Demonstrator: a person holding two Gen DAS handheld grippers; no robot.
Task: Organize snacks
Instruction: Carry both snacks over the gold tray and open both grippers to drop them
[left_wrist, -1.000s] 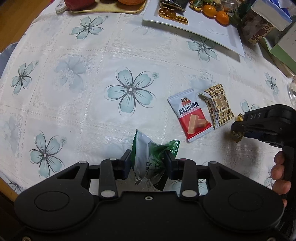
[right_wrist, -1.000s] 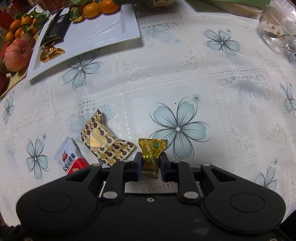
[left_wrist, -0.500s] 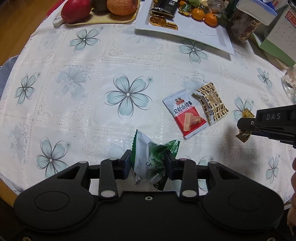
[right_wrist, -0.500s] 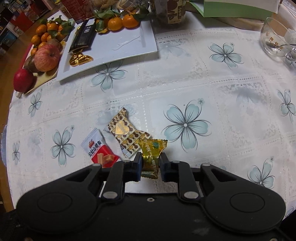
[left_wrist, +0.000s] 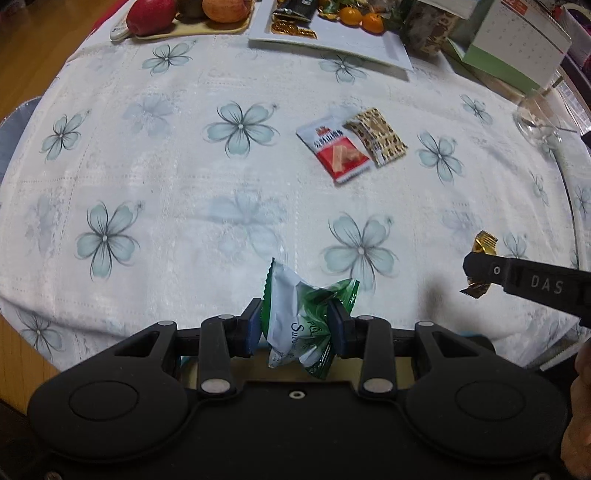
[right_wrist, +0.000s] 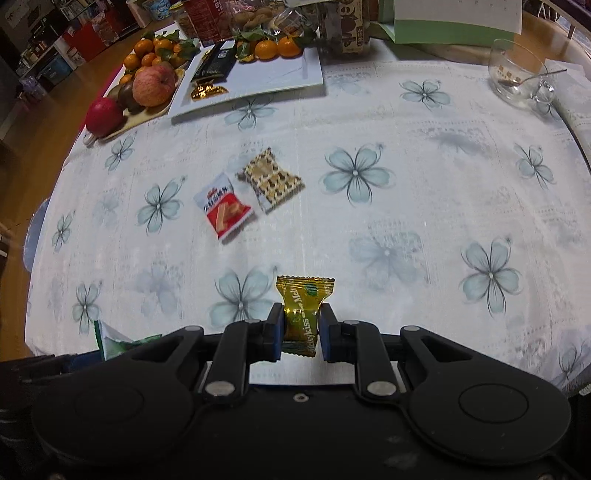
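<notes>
Left tongs are clenched on a green-and-white snack packet, crumpled between the blue pads, carried clear above the worktop. Right tongs are clenched on a gold-wrapped candy, held upright with its crimped top edge above the pads; also clear of the cloth. In the left wrist view the right tongs enter at 3 o'clock, gold wrapper ends showing above and below the black finger.

Two snacks lie flat on the flowered tablecloth: a red-and-white wafer packet and a brown-and-gold patterned packet, touching along one edge, the patterned one toward 1 o'clock of the red one. Both sit near mid-cloth, well apart from either held item.

White rectangular plate at 11 to 12 o'clock in the right wrist view holds a dark bar packet, gold foil pieces and small oranges. Fruit tray with apples stands just left of it. Glass cup with spoon at 1 o'clock.
</notes>
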